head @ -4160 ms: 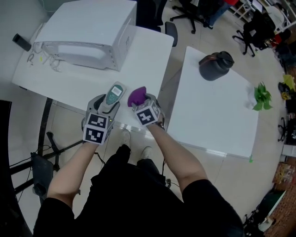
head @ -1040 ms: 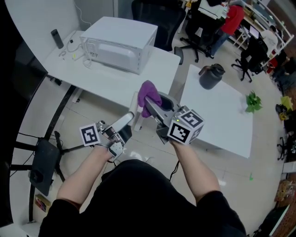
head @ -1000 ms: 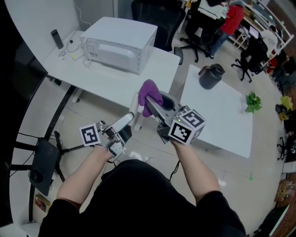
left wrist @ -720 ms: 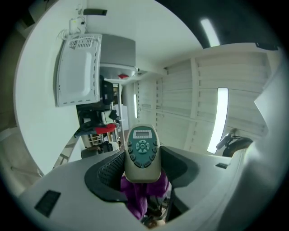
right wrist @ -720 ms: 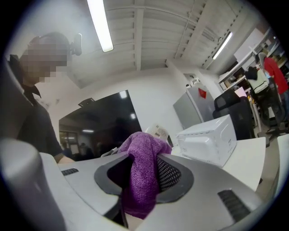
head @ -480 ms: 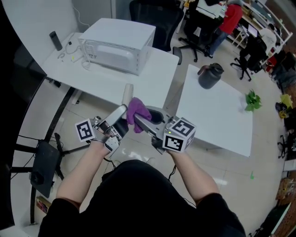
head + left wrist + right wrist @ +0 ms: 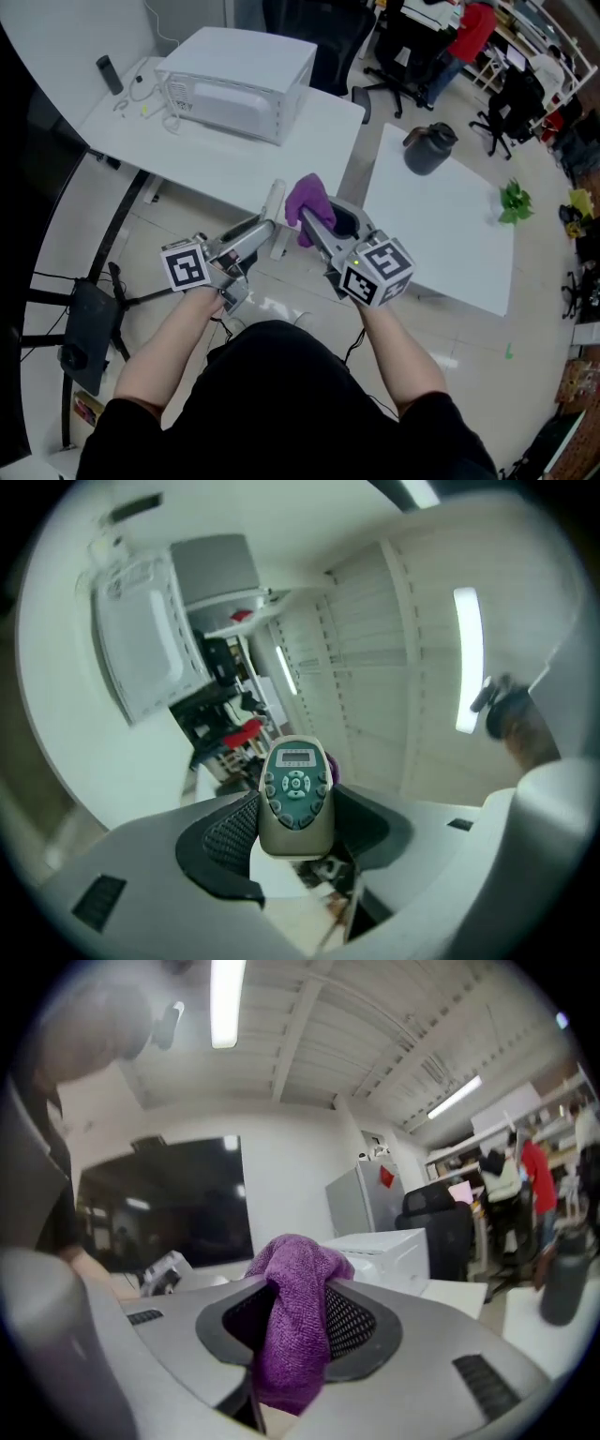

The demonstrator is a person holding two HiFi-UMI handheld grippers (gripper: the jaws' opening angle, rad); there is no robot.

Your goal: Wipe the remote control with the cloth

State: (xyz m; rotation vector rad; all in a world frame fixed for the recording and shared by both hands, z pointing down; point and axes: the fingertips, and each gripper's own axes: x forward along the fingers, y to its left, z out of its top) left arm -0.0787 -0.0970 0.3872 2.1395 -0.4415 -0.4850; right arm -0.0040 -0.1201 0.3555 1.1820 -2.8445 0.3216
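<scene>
Left gripper (image 7: 260,233) stays clamped on the remote control (image 7: 276,208) held above the floor, while the right gripper (image 7: 315,223), closed on the purple cloth (image 7: 307,199), has carried it from beside the left jaws to the remote's far end.

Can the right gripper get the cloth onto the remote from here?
Probably yes: the cloth in the right gripper sits beside the remote in the left gripper, with nothing between.

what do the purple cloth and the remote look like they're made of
cloth: probably microfibre or terry, matte; its surface shows a fuzzy looped pile.
remote: likely hard plastic, smooth beige shell with a teal face; buttons may be rubber.
</scene>
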